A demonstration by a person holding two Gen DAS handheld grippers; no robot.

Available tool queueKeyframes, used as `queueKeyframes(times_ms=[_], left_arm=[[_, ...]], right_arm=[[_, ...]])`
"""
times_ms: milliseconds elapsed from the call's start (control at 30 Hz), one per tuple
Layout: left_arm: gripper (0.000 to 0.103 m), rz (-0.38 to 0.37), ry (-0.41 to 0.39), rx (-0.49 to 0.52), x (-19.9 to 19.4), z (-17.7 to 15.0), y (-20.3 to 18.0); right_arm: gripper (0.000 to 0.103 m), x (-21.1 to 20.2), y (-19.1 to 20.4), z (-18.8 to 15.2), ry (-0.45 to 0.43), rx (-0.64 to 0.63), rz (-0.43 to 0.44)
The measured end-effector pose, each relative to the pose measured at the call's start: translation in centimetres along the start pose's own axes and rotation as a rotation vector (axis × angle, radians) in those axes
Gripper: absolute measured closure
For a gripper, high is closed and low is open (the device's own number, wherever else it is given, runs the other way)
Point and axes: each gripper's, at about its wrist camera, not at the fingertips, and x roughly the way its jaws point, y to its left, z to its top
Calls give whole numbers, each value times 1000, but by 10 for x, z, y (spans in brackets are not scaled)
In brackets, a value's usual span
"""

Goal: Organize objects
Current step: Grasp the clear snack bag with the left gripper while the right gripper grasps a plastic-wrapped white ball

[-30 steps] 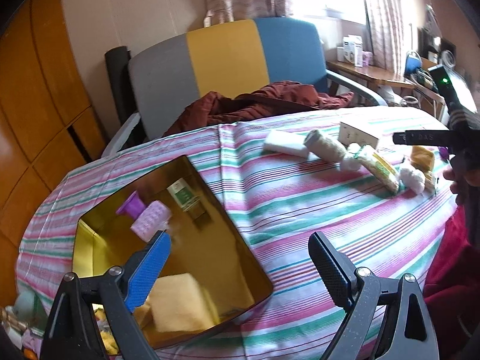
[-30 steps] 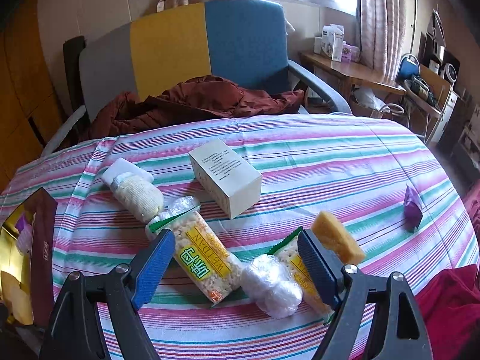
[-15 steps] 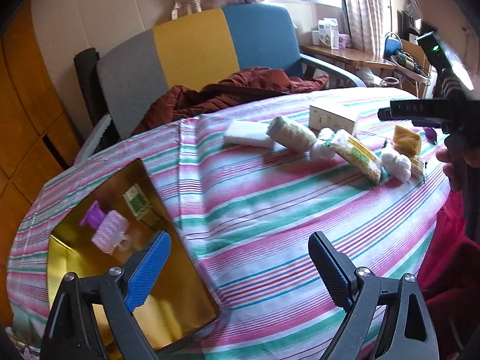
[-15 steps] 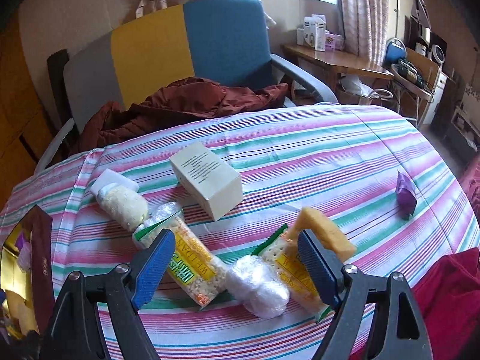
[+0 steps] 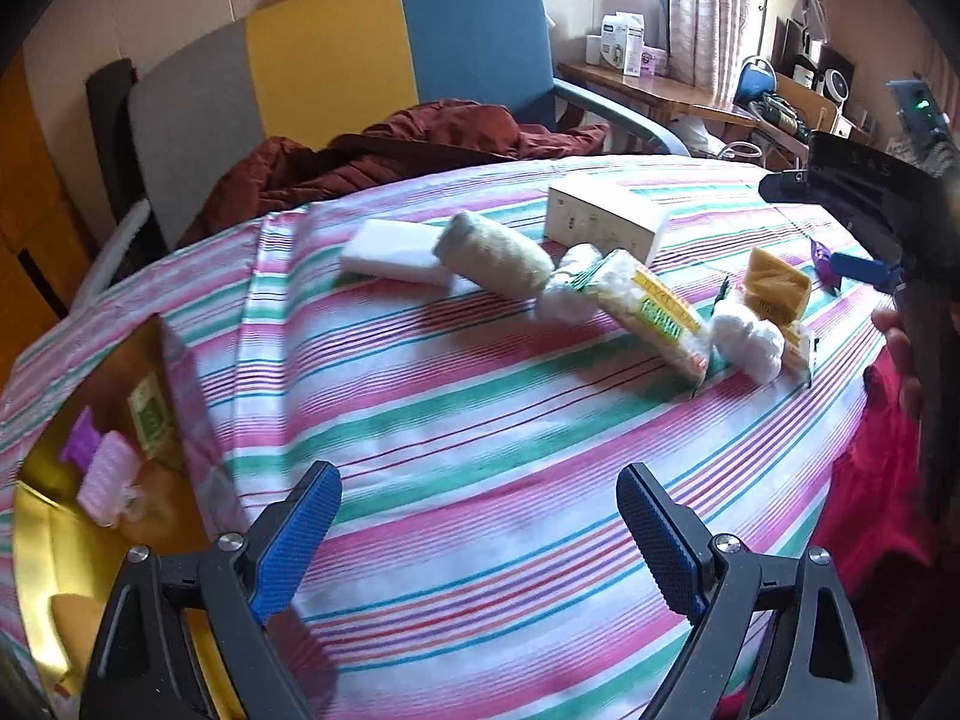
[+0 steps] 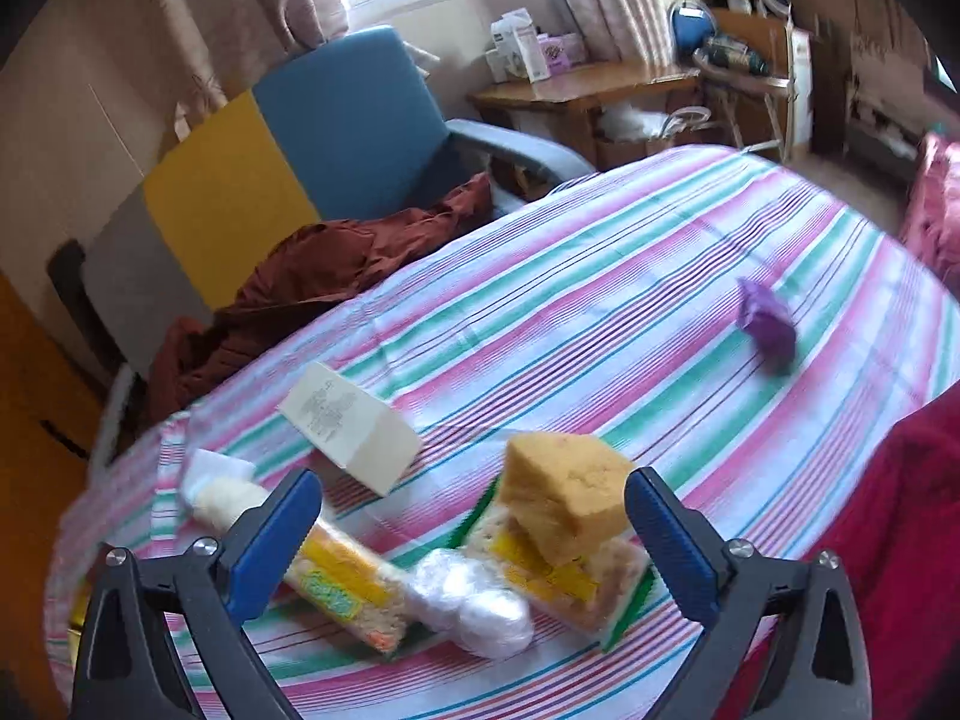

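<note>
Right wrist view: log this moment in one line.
right tool: opening, empty | over: yellow sponge atop cracker pack | left tool: open, empty | gold box: holds items

A matt striped cloth [image 5: 480, 420] covers the bench. At lower left the tin [image 5: 54, 546] shines gold, mirror-smooth. The box [image 5: 606, 219] looks like matt card. The sponge [image 6: 561, 495] is porous and rough. Glossy clear plastic wraps the cracker packs [image 5: 654, 312] and the white bundle [image 6: 474, 600]. Each hand-held gripper's pads [image 6: 273, 546] are blue with a knurled texture.
</note>
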Motion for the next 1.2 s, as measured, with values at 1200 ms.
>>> queueKeyframes(times_ms=[1200], left_arm=[[39,-146,190,-336,121,82,-59]], right_arm=[[0,5,-67,10,33,300,50]])
